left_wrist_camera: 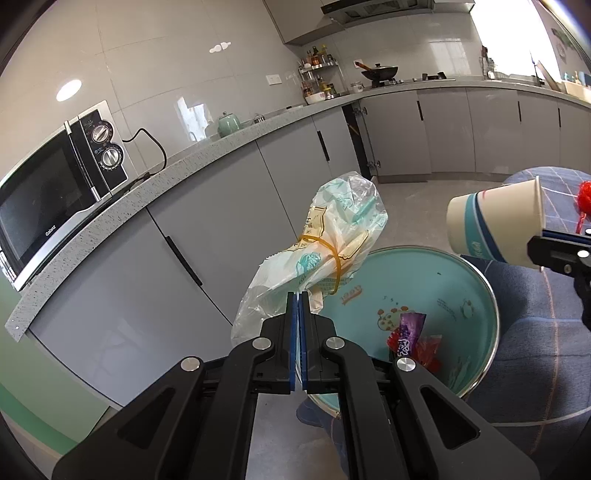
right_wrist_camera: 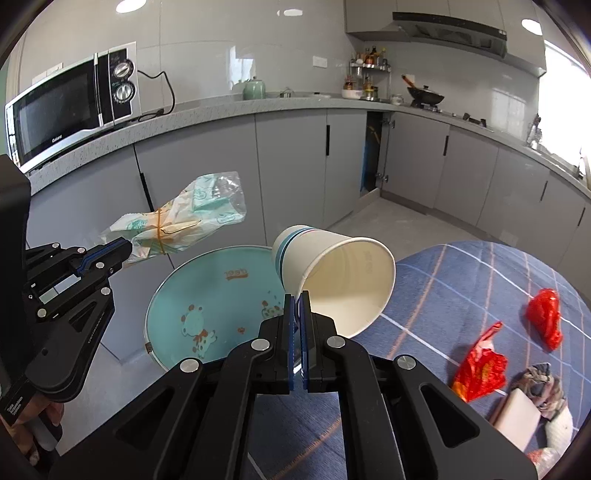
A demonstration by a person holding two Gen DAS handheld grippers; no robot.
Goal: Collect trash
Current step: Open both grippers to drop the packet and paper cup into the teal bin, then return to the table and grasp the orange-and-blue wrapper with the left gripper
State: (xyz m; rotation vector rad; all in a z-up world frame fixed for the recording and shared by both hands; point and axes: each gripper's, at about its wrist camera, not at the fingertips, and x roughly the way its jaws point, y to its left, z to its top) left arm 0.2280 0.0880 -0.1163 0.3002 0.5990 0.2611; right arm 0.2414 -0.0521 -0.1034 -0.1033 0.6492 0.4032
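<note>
Your left hand-held gripper (left_wrist_camera: 298,295) is clamped on one crumpled plastic bag (left_wrist_camera: 325,243) bound with a yellow rubber band, held above the teal bin (left_wrist_camera: 476,291). Your right hand-held gripper (right_wrist_camera: 297,295) pinches the rim of one paper cup (right_wrist_camera: 332,273), tipped sideways over that bin. The microwave (right_wrist_camera: 70,107) beyond the bin reads "Galanz". Two red wrappers (right_wrist_camera: 480,373) lie on the checked cloth right of the bin.

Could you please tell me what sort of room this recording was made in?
This looks like a home kitchen. A microwave stands on a long grey counter above grey cabinets, and a wok sits on a stove under a range hood.
</note>
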